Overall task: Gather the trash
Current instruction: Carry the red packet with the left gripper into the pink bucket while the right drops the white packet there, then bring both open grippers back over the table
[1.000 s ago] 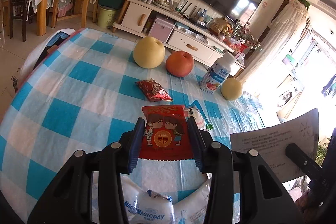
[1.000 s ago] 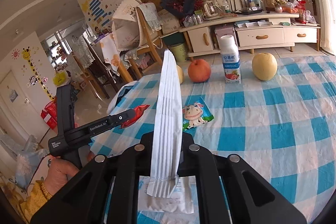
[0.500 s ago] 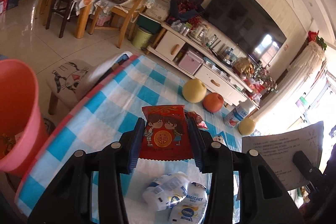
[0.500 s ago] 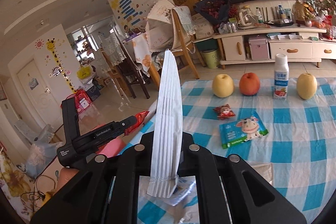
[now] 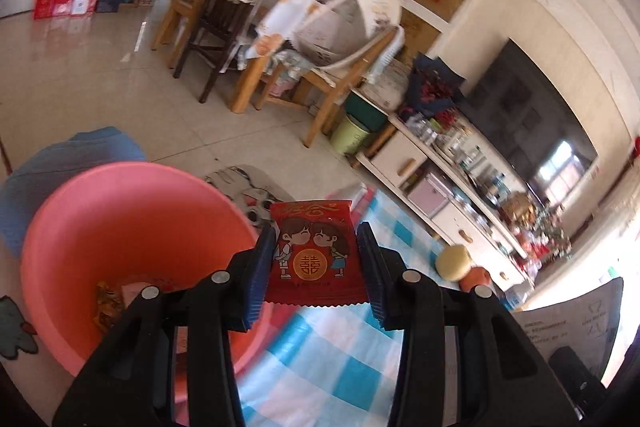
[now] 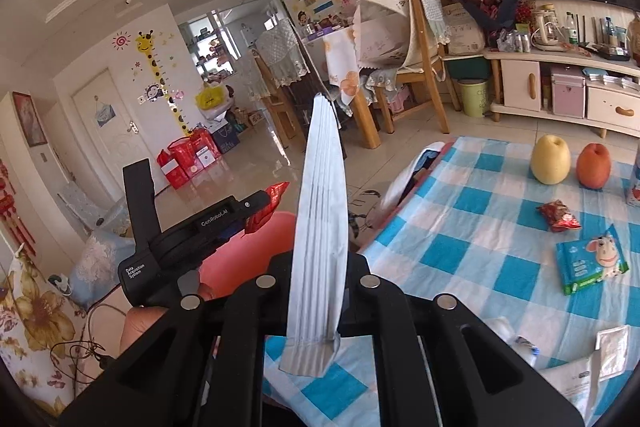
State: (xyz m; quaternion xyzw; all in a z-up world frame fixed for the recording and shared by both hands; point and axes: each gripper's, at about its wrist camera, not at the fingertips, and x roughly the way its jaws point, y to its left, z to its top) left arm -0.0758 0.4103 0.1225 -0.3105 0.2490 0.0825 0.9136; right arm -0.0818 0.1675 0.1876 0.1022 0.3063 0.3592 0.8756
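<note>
My left gripper is shut on a red snack wrapper printed with two cartoon figures, held at the right rim of a pink plastic bin beside the table. Some wrappers lie in the bin's bottom. My right gripper is shut on a folded white paper sheet that stands edge-on, above the table's left edge. In the right wrist view the left gripper with its red wrapper hangs over the pink bin. A hand holds it.
On the blue-checked tablecloth lie a small red wrapper, a green wipes pack and white wrappers. A yellow pear and an orange apple stand farther back. Chairs, a TV cabinet and tiled floor lie beyond.
Both grippers have swung left from over the table toward its edge. The pink bin has come into the left wrist view under the red wrapper. Both grips are unchanged.
</note>
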